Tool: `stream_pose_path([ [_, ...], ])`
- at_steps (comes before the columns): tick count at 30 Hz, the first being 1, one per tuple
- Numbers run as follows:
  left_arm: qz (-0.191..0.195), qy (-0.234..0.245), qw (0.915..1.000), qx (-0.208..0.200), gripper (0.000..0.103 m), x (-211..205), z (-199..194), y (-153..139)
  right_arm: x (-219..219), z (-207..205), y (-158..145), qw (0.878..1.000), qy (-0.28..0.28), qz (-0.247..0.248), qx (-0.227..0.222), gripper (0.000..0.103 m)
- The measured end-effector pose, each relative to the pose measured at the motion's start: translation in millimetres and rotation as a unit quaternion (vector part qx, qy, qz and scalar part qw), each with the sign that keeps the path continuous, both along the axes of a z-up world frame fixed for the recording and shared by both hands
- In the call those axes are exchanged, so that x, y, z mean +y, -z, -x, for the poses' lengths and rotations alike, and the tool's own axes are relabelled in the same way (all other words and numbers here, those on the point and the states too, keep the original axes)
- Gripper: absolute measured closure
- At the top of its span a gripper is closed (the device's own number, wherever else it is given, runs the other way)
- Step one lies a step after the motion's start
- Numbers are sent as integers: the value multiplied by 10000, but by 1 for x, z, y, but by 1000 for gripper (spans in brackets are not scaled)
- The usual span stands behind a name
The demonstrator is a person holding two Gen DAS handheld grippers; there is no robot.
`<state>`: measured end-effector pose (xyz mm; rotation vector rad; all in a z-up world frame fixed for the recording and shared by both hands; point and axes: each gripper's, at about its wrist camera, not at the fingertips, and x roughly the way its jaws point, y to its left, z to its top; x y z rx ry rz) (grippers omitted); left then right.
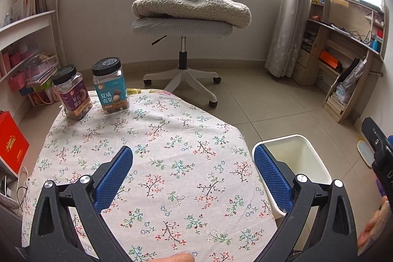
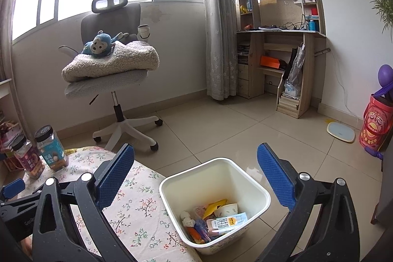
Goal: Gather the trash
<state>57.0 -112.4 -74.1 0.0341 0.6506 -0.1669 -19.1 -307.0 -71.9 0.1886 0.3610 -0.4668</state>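
Observation:
A cream plastic bin [image 2: 250, 186] stands on the floor beside the table; its rim also shows in the left wrist view [image 1: 316, 156]. It holds trash [image 2: 216, 220]: a milk carton, a paper cup, a yellow wrapper, crumpled tissue. My right gripper [image 2: 195, 152] is open and empty, hovering above the bin. My left gripper [image 1: 193, 154] is open and empty above the floral tablecloth [image 1: 159, 151], to the left of the bin. No loose trash shows on the cloth.
Two snack jars, purple label [image 1: 71, 92] and blue label [image 1: 110, 85], stand at the table's far left corner. An office chair [image 1: 181, 16] with a blanket and plush monkey stands beyond. A wooden desk [image 2: 282, 60] is at right, a scale [image 2: 340, 131] on the floor.

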Motion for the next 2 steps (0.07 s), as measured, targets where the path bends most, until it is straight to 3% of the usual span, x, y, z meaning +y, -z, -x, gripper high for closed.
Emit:
stream_pose_path([
  [2, 8, -53, 10000, 0, 7, 4, 0, 1, 1, -2, 2, 10000, -56, -27, 37, 7],
])
